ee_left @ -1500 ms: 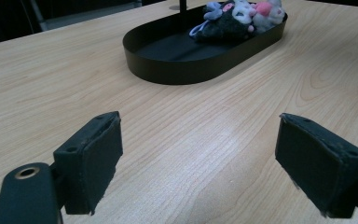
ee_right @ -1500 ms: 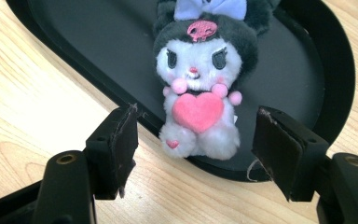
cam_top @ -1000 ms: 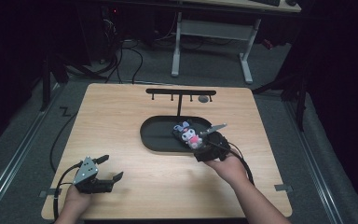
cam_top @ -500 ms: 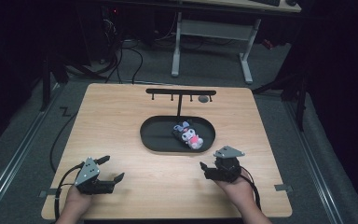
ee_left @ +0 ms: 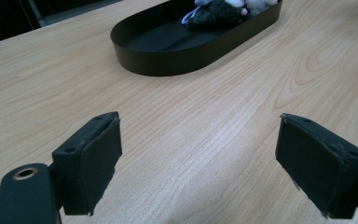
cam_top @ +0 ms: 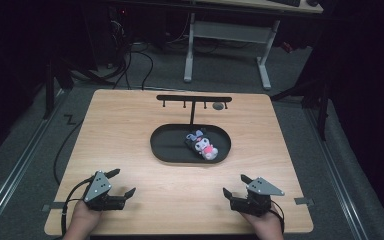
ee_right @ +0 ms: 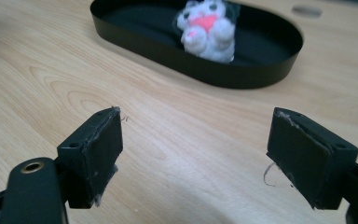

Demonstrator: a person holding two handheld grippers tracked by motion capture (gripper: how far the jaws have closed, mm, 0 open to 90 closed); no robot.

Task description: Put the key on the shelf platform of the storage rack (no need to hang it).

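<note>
**A:** ok so where's the plush (cam_top: 201, 144) sitting?

**B:** in the black oval tray (cam_top: 166, 148), toward its right end, lying on its side. White and pink front, dark hood with ears. In the right gripper view it's straight ahead past the jaws (ee_right: 207, 29), leaning close to the tray's near wall. In the left gripper view you just catch it at the top edge (ee_left: 223, 9), at the far end of the tray (ee_left: 168, 60).

**A:** and the grippers?

**B:** both down at the near edge of the table (cam_top: 130, 125), well apart from the tray. Left gripper (cam_top: 120, 182) at the near left corner, right gripper (cam_top: 236, 185) at the near right, each in a hand. Both have jaws spread wide with nothing between them, only bare wood showing in the gap. Right one's pads look a bit frayed at the edges (ee_right: 103, 149).

**A:** anything else on the table?

**B:** a black T-shaped rack (cam_top: 194, 100) standing just behind the tray, with small hooks under its bar, and a little grey round thing (cam_top: 218, 106) by its right end, can't tell what it is. Tape bits at the table's near left and right edges.

**A:** room?

**B:** dark. Grey floor, a rail along each side of the table, cables on the floor at the back left, and a white-legged desk (cam_top: 225, 45) behind.
</note>
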